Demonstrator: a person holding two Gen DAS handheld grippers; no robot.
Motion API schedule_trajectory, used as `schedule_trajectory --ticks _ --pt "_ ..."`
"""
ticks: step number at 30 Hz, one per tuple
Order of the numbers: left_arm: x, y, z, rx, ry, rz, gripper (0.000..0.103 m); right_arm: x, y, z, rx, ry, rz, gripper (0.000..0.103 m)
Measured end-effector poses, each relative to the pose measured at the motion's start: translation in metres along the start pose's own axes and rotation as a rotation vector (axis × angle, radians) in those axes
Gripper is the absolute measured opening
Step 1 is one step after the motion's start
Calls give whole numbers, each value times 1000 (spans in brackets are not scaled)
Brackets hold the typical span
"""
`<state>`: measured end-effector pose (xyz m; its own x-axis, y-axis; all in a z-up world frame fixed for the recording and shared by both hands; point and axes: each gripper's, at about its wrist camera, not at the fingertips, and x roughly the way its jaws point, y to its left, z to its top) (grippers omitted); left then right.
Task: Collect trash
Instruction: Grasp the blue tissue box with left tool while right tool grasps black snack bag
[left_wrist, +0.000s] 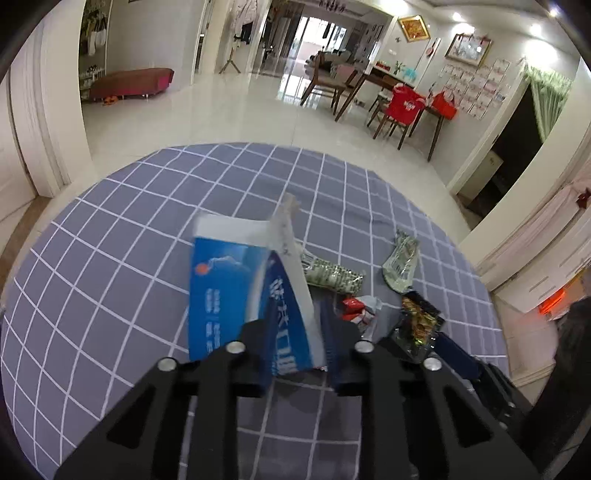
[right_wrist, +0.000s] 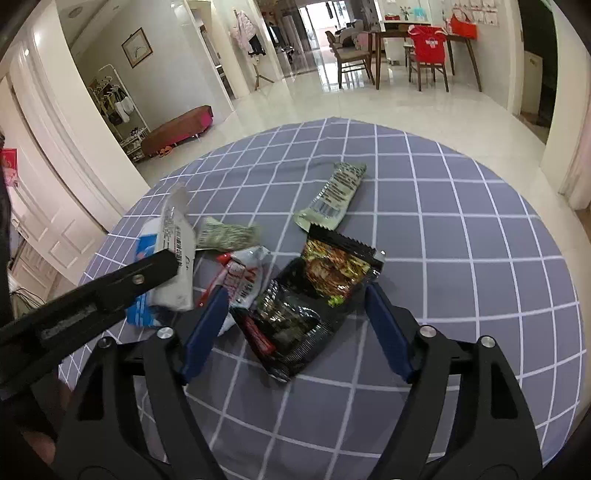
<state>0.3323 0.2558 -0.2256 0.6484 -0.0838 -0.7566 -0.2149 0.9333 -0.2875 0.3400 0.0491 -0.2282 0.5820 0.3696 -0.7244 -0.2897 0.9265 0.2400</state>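
My left gripper (left_wrist: 295, 347) is shut on a blue-and-white packet (left_wrist: 229, 280), which stands tilted up off the checked tablecloth (left_wrist: 110, 258). The right wrist view shows the same packet (right_wrist: 177, 243) pinched in the left gripper (right_wrist: 162, 264). My right gripper (right_wrist: 295, 293) is open, and its blue pads (right_wrist: 207, 325) straddle a black snack wrapper (right_wrist: 314, 295) without touching it. A red-and-white wrapper (right_wrist: 243, 277) lies by the left pad. Two green wrappers (right_wrist: 229, 236) (right_wrist: 334, 195) lie farther back on the cloth.
The round table (right_wrist: 480, 258) ends near the frame's lower corners. Beyond it are a glossy tiled floor, a dining table with chairs (left_wrist: 399, 107) at the back right and a red bench (left_wrist: 129, 81) at the back left.
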Motion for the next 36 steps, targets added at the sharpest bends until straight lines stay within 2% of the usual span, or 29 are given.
schedule_trajectory --ticks 3,5,6,10,14,15,20,24,26,28,30,31,32,36 --pt "-12 8 0 -10 -36 4 17 8 13 1 -62 19 -58 75" --pt "-19 8 1 -10 -56 14 15 9 14 0 -72 16 -87 54" --pt "-24 8 1 -10 -67 19 15 10 14 -1 -75 15 -101 33" --pt "-45 9 -2 -13 -106 27 13 5 -2 -5 -33 19 -34 22" --pt "-68 2 -7 0 -157 28 11 -15 -21 -11 7 -3 30 19" --pt "-74 1 -9 5 -166 30 0 -23 -27 -11 23 -7 53 19" --pt "-107 -21 -13 30 -233 8 0 -53 -46 -15 76 -39 122 19" --pt "-115 -38 -18 47 -244 4 0 -74 -54 -18 87 -55 141 19" --pt "-110 -38 -20 59 -196 -19 0 -83 -59 -21 88 -62 148 19" --pt "-107 -40 -26 60 -188 4 4 -88 -59 -26 89 -64 155 19" --pt "-98 -41 -33 85 -158 34 30 -92 -58 -28 86 -65 153 19" --pt "-94 -41 -36 89 -149 47 53 -90 -58 -29 86 -63 153 19" --pt "-91 -40 -40 98 -150 60 56 -90 -59 -30 89 -60 157 19" --pt "-70 -37 -46 124 -94 87 56 -86 -62 -34 94 -51 164 19"
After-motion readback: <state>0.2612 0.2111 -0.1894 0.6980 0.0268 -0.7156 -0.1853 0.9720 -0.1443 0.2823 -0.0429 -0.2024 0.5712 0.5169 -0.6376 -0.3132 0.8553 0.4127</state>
